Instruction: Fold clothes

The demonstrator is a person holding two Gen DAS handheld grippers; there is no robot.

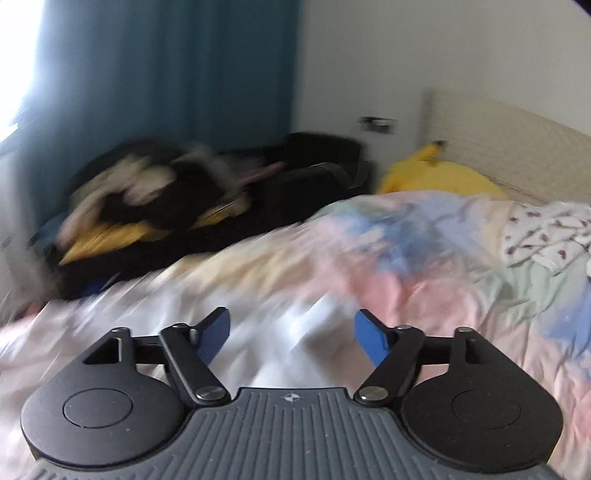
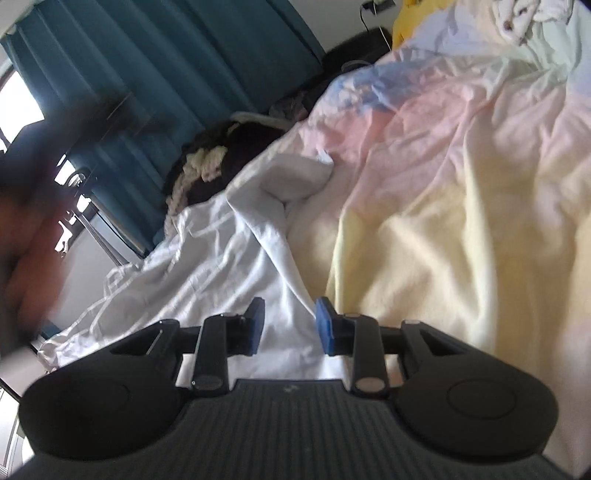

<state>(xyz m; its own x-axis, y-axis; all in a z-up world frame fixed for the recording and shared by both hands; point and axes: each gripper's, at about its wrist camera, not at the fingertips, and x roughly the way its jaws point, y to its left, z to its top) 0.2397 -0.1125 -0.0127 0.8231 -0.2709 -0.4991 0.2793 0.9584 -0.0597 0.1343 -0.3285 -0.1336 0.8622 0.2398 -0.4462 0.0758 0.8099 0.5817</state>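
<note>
A white garment (image 2: pixel 207 254) lies crumpled along the left edge of a bed with a pastel patchwork cover (image 2: pixel 461 184). My right gripper (image 2: pixel 290 326) is open just above the garment's near part, jaws apart on either side of a fold, holding nothing. In the left wrist view the picture is motion-blurred; my left gripper (image 1: pixel 291 338) is wide open and empty above a blurred white cloth (image 1: pixel 280 332) on the pastel cover (image 1: pixel 424 258).
A small printed white garment (image 1: pixel 546 236) lies at the far right of the bed, also in the right wrist view (image 2: pixel 524 14). A yellow plush (image 1: pixel 439 173) sits by the beige headboard (image 1: pixel 509 144). Dark bags and clothes (image 1: pixel 207 192) pile beside the bed under a teal curtain (image 1: pixel 177 74).
</note>
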